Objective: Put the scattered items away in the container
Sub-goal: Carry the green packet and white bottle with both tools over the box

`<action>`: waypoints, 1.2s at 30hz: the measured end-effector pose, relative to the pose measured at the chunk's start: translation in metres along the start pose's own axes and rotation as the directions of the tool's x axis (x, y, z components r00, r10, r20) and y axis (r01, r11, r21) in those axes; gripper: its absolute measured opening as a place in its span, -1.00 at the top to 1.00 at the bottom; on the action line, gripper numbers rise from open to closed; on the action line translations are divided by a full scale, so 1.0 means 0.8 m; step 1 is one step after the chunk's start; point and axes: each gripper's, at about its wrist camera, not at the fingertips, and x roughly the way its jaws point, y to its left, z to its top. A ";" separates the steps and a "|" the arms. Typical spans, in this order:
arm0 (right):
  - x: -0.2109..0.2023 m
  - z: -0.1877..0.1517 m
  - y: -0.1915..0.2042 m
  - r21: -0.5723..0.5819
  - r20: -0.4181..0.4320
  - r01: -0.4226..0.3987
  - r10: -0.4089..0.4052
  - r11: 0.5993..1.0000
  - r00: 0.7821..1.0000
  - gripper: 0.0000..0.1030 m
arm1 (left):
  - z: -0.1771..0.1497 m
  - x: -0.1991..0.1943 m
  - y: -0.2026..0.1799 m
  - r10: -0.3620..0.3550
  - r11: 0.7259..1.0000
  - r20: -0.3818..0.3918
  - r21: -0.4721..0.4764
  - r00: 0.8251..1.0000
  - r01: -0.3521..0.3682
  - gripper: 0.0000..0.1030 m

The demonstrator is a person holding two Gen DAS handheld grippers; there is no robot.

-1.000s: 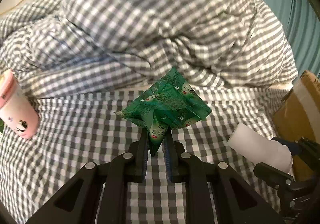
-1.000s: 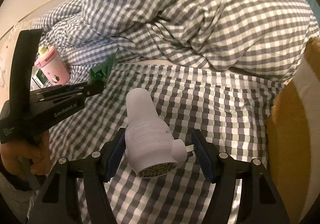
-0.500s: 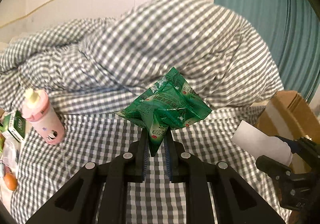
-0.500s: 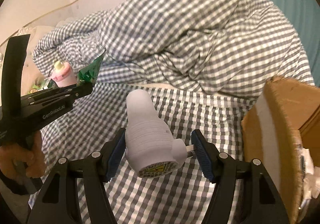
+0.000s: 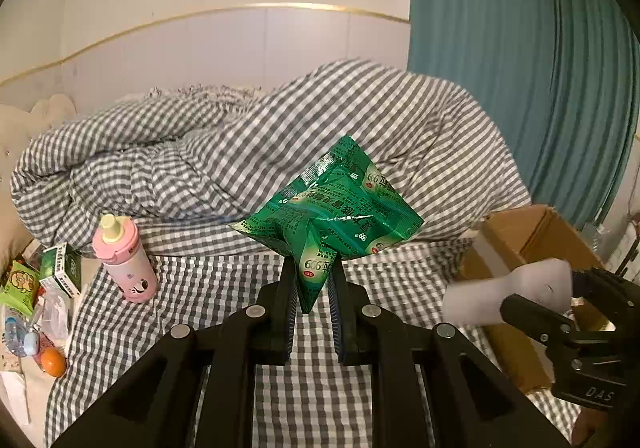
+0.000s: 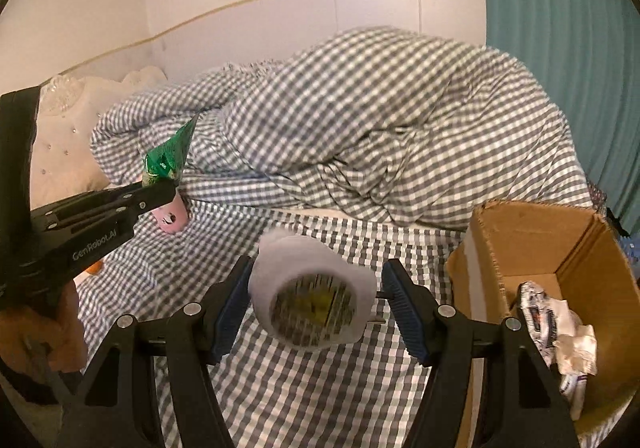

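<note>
A crumpled green sachet pack (image 5: 340,212) sticks up from my left gripper (image 5: 313,280), which is shut on its lower corner, above the checked bed sheet (image 5: 208,288). My right gripper (image 6: 316,286) is shut on a white plastic bottle (image 6: 308,260), its labelled base facing the camera. The open cardboard box (image 6: 520,232) stands just right of that bottle and holds crumpled wrappers (image 6: 560,328). In the right wrist view the left gripper (image 6: 160,192) with the green pack (image 6: 168,156) is at the left, held by a hand (image 6: 36,332). The left wrist view has the white bottle (image 5: 508,296) in front of the box (image 5: 532,224).
A pink bottle (image 5: 124,260) stands on the sheet at left. Beside it at the bed's left edge lie a green-white carton (image 5: 60,268), a green snack bag (image 5: 20,284), an orange (image 5: 54,362) and other small things. A heaped checked quilt (image 5: 280,140) lies behind; a teal curtain (image 5: 520,88) hangs at right.
Both grippers have risen with their loads still held. The views tilted up, so the headboard, wall, curtain and the box's inside have come into sight. The box now sits closer to the white bottle.
</note>
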 end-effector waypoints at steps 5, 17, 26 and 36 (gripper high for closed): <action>-0.031 -0.001 0.008 -0.005 0.027 0.002 -0.002 1.000 1.000 -0.26 | 0.000 -0.037 -0.010 -0.008 1.000 0.028 0.010 1.000 0.007 0.72; -0.089 0.000 0.019 -0.016 0.085 0.013 -0.012 1.000 0.996 -0.25 | 0.007 -0.105 -0.022 -0.018 1.000 0.093 0.015 0.995 0.016 0.72; -0.138 0.008 0.016 -0.021 0.137 0.045 -0.041 0.999 0.990 -0.25 | 0.012 -0.144 -0.045 -0.045 0.998 0.139 0.038 0.989 0.040 0.72; -0.190 0.007 0.006 -0.019 0.176 0.097 -0.092 0.995 0.980 -0.25 | 0.015 -0.177 -0.081 -0.095 0.994 0.172 0.060 0.980 0.086 0.72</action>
